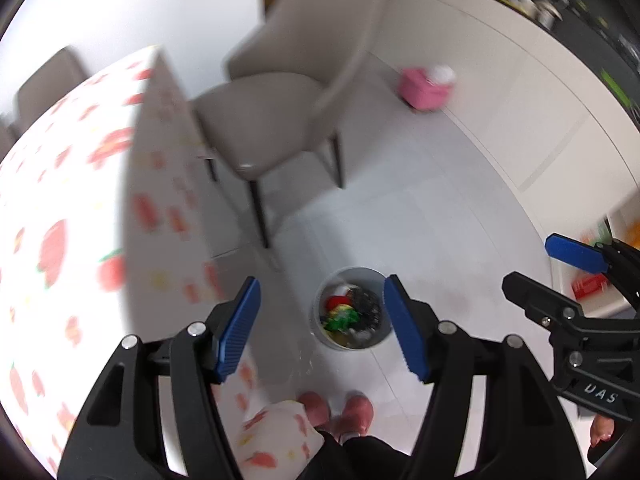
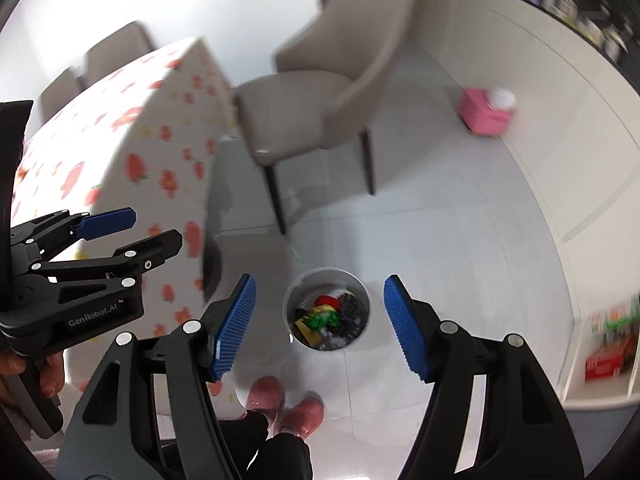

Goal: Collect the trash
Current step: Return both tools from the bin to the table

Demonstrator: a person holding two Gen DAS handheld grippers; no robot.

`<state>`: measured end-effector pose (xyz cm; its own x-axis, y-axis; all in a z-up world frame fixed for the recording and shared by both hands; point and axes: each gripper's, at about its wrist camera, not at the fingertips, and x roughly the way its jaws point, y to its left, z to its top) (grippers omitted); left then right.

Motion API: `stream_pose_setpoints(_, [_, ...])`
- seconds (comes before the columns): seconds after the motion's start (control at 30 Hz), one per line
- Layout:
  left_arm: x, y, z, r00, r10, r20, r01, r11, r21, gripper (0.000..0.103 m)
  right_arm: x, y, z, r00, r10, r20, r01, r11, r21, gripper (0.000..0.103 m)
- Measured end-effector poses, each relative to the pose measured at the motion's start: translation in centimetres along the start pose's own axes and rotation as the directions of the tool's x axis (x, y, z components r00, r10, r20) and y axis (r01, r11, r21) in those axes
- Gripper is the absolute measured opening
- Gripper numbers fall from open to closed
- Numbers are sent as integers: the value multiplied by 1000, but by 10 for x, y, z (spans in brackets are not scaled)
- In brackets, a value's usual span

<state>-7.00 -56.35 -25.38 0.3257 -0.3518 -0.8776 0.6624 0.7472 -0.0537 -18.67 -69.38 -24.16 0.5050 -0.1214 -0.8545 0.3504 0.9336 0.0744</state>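
A round grey trash bin stands on the tiled floor, holding red, green, yellow and dark wrappers; it also shows in the right wrist view. My left gripper is open and empty, high above the bin. My right gripper is open and empty, also high above the bin. The right gripper shows at the right edge of the left wrist view. The left gripper shows at the left of the right wrist view.
A table with a strawberry-print cloth stands at the left. A beige chair is beyond the bin. A pink box sits by the white cabinets. Shelves with packages are at the right. The person's pink slippers are below.
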Motion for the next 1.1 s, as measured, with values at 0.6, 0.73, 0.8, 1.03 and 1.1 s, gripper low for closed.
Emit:
stream_pose_setpoints(0.6, [-145, 258, -109, 928, 372, 4, -316, 793, -521, 64, -1, 309, 62, 949, 313, -36, -289, 822, -490, 64])
stream_pose_setpoints(0.73, [-181, 324, -139, 896, 442, -28, -374, 722, -583, 64, -1, 390, 66, 934, 354, -50, -325, 781, -534, 64])
stream_pose_setpoints(0.8, [-194, 356, -151, 884, 466, -38, -391, 693, -605, 64, -1, 434, 67, 924, 379, -60, -347, 759, -552, 64])
stream_pose_setpoints(1.03, [-226, 447, -191, 850, 519, -86, -441, 613, -656, 64, 8, 547, 72, 897, 430, -100, -401, 697, -595, 64])
stream_pose_setpoints(1.1, [-228, 466, -195, 847, 522, -96, -443, 596, -670, 64, 14, 573, 79, 889, 443, -118, -419, 678, -604, 64])
